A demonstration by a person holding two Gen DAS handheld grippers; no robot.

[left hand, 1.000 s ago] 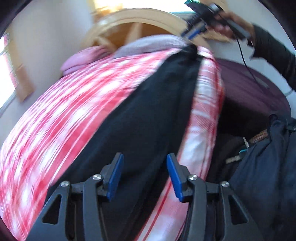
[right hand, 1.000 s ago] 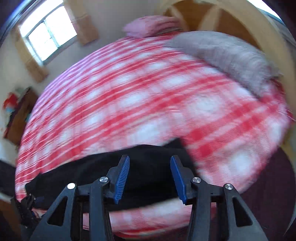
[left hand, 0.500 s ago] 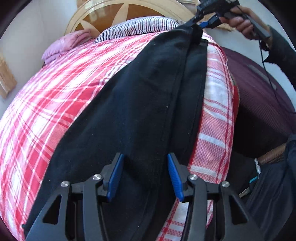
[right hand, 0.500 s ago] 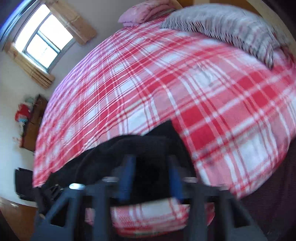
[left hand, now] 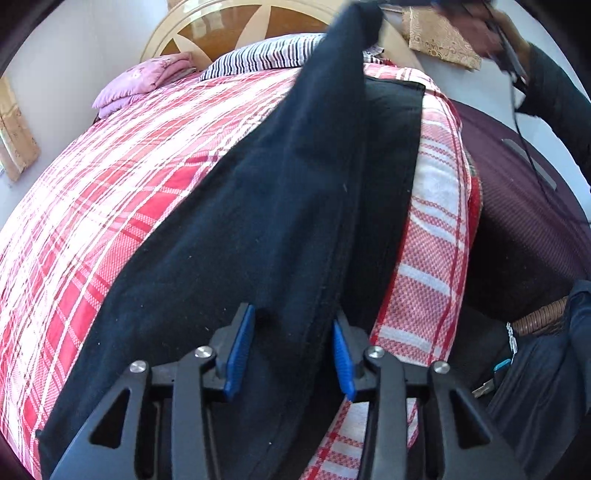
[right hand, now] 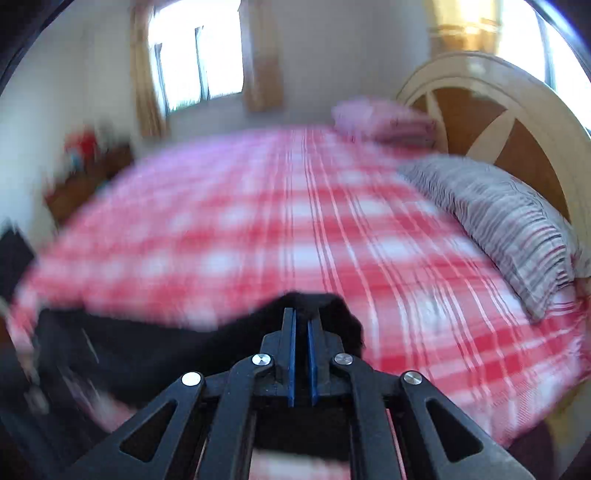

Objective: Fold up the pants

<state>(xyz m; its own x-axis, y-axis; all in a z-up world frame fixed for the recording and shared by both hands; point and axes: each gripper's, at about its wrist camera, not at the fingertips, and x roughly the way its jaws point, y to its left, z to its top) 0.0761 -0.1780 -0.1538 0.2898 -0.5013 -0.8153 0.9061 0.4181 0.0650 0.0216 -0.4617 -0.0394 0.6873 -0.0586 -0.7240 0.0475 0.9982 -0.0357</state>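
The left claw (left hand: 291,354) hovers low over the black pants (left hand: 266,206), its blue pads apart with the dark cloth and a seam running between them; its jaws have just been closing a little, yet the pads do not visibly press the fabric. The pants lie lengthwise along the side of the bed (left hand: 110,177) nearest the person, on the red and white checked cover. Toward the headboard (left hand: 229,26) one leg end lies flat on the cover while the other layer is lifted clear of it. There the right claw (right hand: 301,332), its pads nearly touching, is clamped on that black hem. Beyond the pants, a striped pillow (left hand: 273,55) lies against the headboard, with a pink pillow (left hand: 144,81) beside it. In the right wrist view, which is blurred, a window (right hand: 199,55) shows past the far side of the bed.
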